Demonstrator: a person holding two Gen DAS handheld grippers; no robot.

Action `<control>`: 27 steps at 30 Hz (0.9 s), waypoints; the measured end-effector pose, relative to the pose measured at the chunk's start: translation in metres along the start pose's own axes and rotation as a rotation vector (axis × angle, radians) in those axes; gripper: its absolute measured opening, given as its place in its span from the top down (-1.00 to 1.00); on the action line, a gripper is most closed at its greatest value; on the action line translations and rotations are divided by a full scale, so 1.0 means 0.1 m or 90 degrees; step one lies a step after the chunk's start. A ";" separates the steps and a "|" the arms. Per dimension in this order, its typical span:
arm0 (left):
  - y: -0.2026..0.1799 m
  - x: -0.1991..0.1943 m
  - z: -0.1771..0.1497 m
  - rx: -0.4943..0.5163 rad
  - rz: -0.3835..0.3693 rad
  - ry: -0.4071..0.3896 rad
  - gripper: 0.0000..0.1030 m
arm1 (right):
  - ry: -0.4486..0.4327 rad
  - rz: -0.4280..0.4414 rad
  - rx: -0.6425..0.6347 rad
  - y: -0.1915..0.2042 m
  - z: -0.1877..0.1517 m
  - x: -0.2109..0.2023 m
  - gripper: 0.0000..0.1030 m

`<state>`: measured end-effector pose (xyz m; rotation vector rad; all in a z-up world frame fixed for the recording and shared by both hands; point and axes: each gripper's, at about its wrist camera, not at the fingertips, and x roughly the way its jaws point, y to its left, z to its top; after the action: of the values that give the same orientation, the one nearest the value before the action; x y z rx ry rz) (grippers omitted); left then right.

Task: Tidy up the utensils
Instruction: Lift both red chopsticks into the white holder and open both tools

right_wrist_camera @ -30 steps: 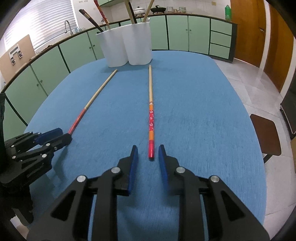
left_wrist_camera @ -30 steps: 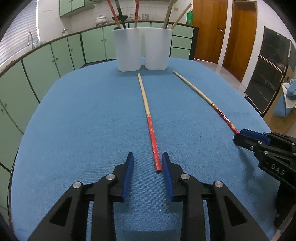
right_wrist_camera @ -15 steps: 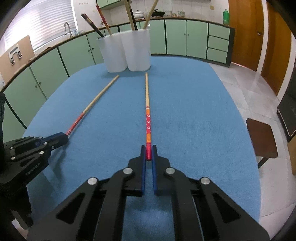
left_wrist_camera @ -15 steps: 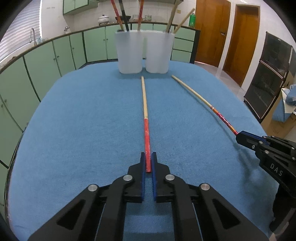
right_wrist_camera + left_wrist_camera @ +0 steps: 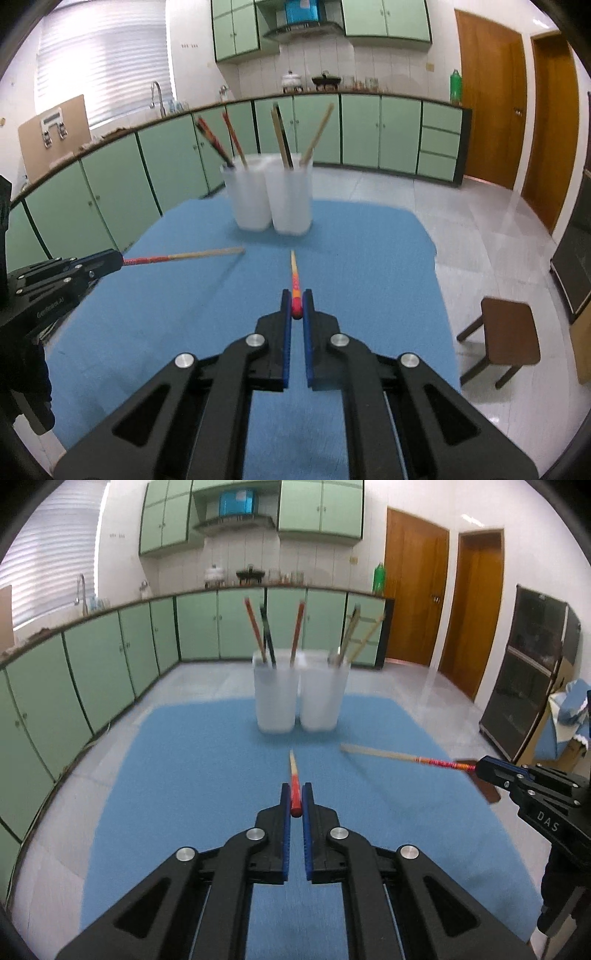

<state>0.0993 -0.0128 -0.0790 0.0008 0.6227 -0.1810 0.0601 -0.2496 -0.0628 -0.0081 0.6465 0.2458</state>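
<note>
My left tongs [image 5: 296,799] grip the red end of a long wooden chopstick [image 5: 294,775] at frame centre, above the blue surface [image 5: 192,775]; my right tongs [image 5: 296,304] grip the orange-red chopstick [image 5: 295,280] likewise.

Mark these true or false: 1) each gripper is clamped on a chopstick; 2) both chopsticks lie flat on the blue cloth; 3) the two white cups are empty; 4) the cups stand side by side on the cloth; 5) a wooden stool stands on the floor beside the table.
1) True. The left gripper is shut on the red-handled chopstick, and the right gripper is shut on the orange-and-red chopstick.
2) False. Both are lifted off the blue cloth, each held by its coloured end.
3) False. The two white cups already hold several chopsticks.
4) True. They stand next to each other at the far end.
5) True. The wooden stool is on the tiles.
</note>
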 end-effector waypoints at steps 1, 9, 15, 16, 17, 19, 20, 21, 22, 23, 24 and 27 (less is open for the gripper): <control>0.01 -0.04 0.09 0.003 -0.001 -0.014 0.89 | -0.009 0.005 0.000 0.00 0.08 -0.04 0.90; 0.07 -0.12 0.59 0.016 -0.033 -0.062 0.89 | -0.050 0.039 -0.004 -0.03 0.65 -0.19 0.90; 0.08 0.01 0.87 0.026 -0.053 -0.064 0.89 | -0.043 0.058 -0.013 -0.05 1.11 -0.08 0.91; 0.10 0.03 0.90 0.026 -0.056 -0.062 0.89 | -0.043 0.056 -0.018 -0.04 1.16 -0.08 0.91; 0.11 0.05 0.92 0.025 -0.058 -0.061 0.89 | -0.044 0.055 -0.022 -0.04 1.23 -0.07 0.91; 0.13 0.08 1.00 0.024 -0.064 -0.063 0.89 | -0.046 0.060 -0.025 -0.03 1.34 -0.06 0.91; 0.13 0.07 1.03 0.023 -0.066 -0.065 0.89 | -0.048 0.063 -0.026 -0.04 1.40 -0.06 0.91; 0.14 0.06 1.06 0.022 -0.068 -0.069 0.89 | -0.051 0.064 -0.027 -0.06 1.48 -0.07 0.91; 0.15 0.03 1.12 0.022 -0.071 -0.078 0.89 | -0.057 0.064 -0.030 -0.07 1.56 -0.09 0.91; 0.14 0.00 1.18 0.023 -0.073 -0.087 0.89 | -0.063 0.063 -0.032 -0.08 1.62 -0.11 0.91; 0.15 -0.03 1.23 0.025 -0.074 -0.095 0.89 | -0.071 0.064 -0.033 -0.09 1.71 -0.14 0.91; 0.14 -0.16 1.49 0.027 -0.083 -0.134 0.89 | -0.101 0.071 -0.034 -0.12 2.03 -0.26 0.91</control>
<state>0.1754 -0.0045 0.0503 -0.0174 0.4095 -0.3169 0.1634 -0.2501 0.1144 -0.0036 0.4829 0.3674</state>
